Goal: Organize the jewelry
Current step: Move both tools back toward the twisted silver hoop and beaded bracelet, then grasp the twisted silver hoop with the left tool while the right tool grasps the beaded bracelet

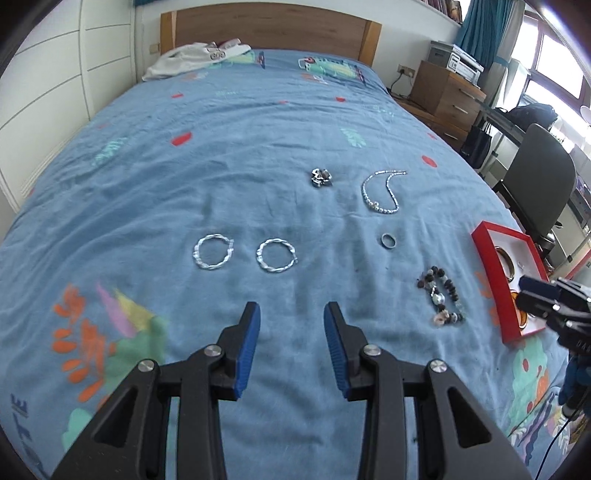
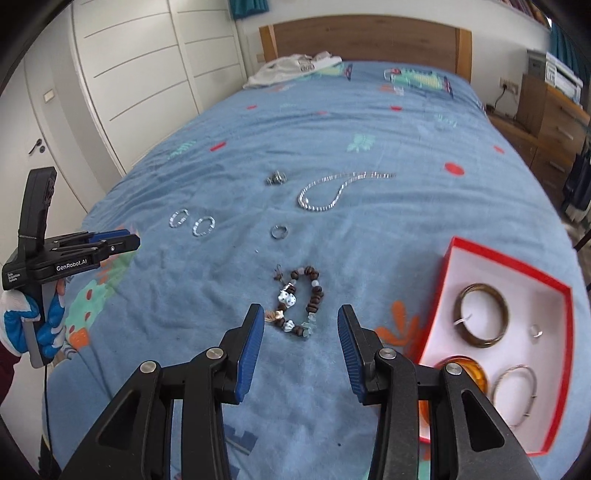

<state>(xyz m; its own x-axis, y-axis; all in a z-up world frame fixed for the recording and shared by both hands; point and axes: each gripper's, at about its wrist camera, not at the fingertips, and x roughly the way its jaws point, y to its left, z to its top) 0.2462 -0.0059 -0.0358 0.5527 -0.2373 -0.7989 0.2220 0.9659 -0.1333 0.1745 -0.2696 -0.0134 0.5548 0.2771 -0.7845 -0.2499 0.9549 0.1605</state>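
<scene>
Jewelry lies spread on a blue bedspread (image 1: 258,140). Two silver hoop earrings (image 1: 213,253) (image 1: 276,254) lie just ahead of my left gripper (image 1: 291,314), which is open and empty. A brown and white beaded bracelet (image 2: 299,302) lies just beyond my right gripper (image 2: 301,317), also open and empty. Farther off lie a silver ring (image 2: 279,232), a silver chain necklace (image 2: 332,192) and a small dark metal piece (image 2: 276,178). A red box (image 2: 554,288) with a white inside holds a brown bangle (image 2: 482,315), an amber bangle (image 2: 476,373), a thin wire hoop (image 2: 517,387) and a small ring (image 2: 535,332).
White clothing (image 1: 195,59) lies by the wooden headboard (image 1: 269,26). White wardrobe doors (image 2: 140,74) line the left side. A wooden drawer unit (image 1: 447,96) and a dark chair (image 1: 535,184) stand to the right of the bed. A gloved hand (image 2: 37,325) holds the left gripper.
</scene>
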